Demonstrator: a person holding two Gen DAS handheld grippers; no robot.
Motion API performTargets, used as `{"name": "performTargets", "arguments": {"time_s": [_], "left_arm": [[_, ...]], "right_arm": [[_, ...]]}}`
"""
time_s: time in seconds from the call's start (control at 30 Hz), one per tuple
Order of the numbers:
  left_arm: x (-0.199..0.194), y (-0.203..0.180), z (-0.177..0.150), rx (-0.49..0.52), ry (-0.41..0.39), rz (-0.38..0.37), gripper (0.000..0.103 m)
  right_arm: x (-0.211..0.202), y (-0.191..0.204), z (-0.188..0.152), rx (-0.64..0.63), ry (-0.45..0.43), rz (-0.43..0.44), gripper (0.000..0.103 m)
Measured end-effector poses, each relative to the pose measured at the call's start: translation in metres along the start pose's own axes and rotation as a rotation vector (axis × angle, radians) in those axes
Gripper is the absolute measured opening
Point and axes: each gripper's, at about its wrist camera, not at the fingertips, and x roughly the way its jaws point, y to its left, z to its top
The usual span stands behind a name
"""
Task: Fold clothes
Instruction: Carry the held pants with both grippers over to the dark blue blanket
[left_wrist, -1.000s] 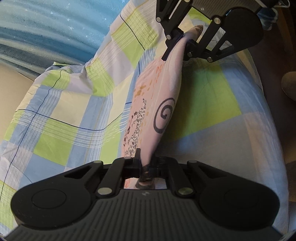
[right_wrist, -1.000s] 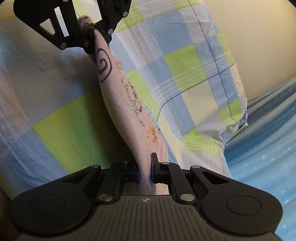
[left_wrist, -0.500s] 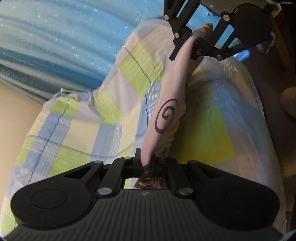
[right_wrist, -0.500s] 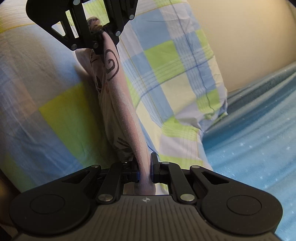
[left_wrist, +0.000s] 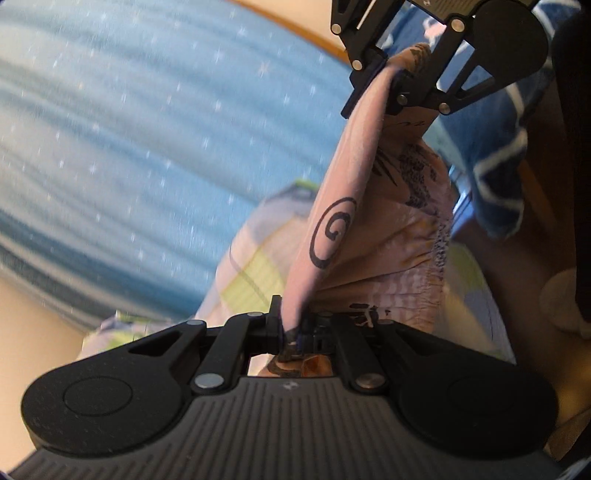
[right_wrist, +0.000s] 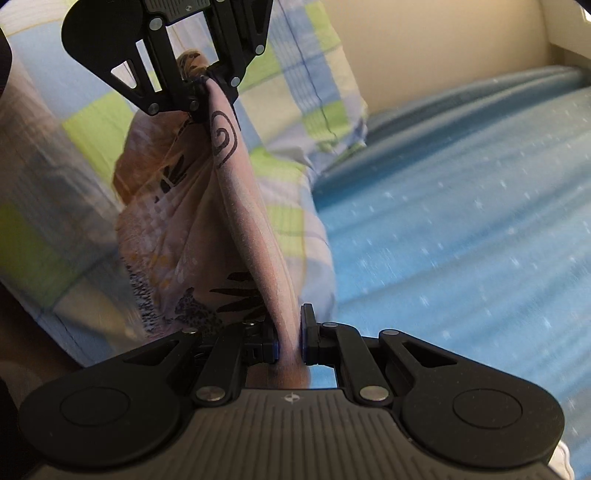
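Both grippers pinch the pink garment (left_wrist: 334, 229): the left gripper (left_wrist: 291, 334) has its fingers pressed on one end, the right gripper (right_wrist: 290, 345) on the other, and the edge runs taut from fingers to fingers — the rest hangs below, above the checked pillow (right_wrist: 295, 66) and blue bed (right_wrist: 461, 206). It looks mid-fold; next, I judge, comes lowering it flat with even tension.
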Motion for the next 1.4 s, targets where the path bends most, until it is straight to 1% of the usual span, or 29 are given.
{"name": "performTargets", "arguments": {"time_s": [0.13,0.37,0.47,0.57,0.7,0.8,0.83,0.87,1.0,1.03,1.07,1.13,1.2,1.27,1.3,1.37,1.4], "left_arm": [[-0.006,-0.010,0.051,0.017,-0.121,-0.053,0.005],[-0.012,-0.039,0.142,0.068,-0.352,-0.181,0.005],[-0.011,-0.054,0.180,0.109,-0.430,-0.216,0.006],[-0.005,-0.067,0.212,0.111,-0.477,-0.245,0.006],[0.011,-0.084,0.244,0.122,-0.499,-0.284,0.006],[0.035,-0.090,0.267,0.142,-0.507,-0.286,0.006],[0.044,-0.090,0.274,0.141,-0.510,-0.279,0.006],[0.054,-0.088,0.284,0.141,-0.516,-0.261,0.006],[0.094,-0.077,0.325,0.111,-0.544,-0.154,0.006],[0.102,-0.077,0.332,0.102,-0.544,-0.140,0.006],[0.110,-0.080,0.336,0.098,-0.533,-0.142,0.006],[0.124,-0.102,0.332,0.109,-0.495,-0.209,0.006],[0.138,-0.132,0.320,0.132,-0.453,-0.286,0.006],[0.147,-0.159,0.304,0.162,-0.416,-0.344,0.007],[0.151,-0.172,0.296,0.178,-0.397,-0.371,0.009],[0.154,-0.185,0.284,0.192,-0.385,-0.389,0.010],[0.152,-0.186,0.278,0.195,-0.384,-0.386,0.012]], "right_arm": [[-0.038,-0.022,-0.036,0.047,0.095,-0.050,0.008],[-0.114,-0.051,-0.100,0.100,0.300,-0.140,0.008],[-0.137,-0.063,-0.123,0.131,0.368,-0.165,0.008],[-0.151,-0.071,-0.145,0.166,0.419,-0.180,0.008],[-0.151,-0.077,-0.177,0.185,0.461,-0.175,0.008],[-0.135,-0.094,-0.205,0.195,0.482,-0.175,0.008],[-0.128,-0.102,-0.215,0.184,0.488,-0.187,0.007],[-0.121,-0.110,-0.225,0.173,0.493,-0.200,0.007],[-0.097,-0.144,-0.255,0.108,0.497,-0.340,0.008],[-0.093,-0.149,-0.260,0.123,0.500,-0.351,0.008],[-0.087,-0.150,-0.266,0.154,0.508,-0.341,0.008],[-0.076,-0.134,-0.279,0.189,0.537,-0.293,0.008],[-0.064,-0.103,-0.294,0.202,0.572,-0.213,0.008],[-0.057,-0.066,-0.306,0.172,0.603,-0.117,0.008],[-0.058,-0.055,-0.308,0.166,0.606,-0.096,0.007],[-0.060,-0.033,-0.311,0.152,0.611,-0.055,0.008],[-0.064,-0.027,-0.312,0.136,0.619,-0.046,0.010]]}}
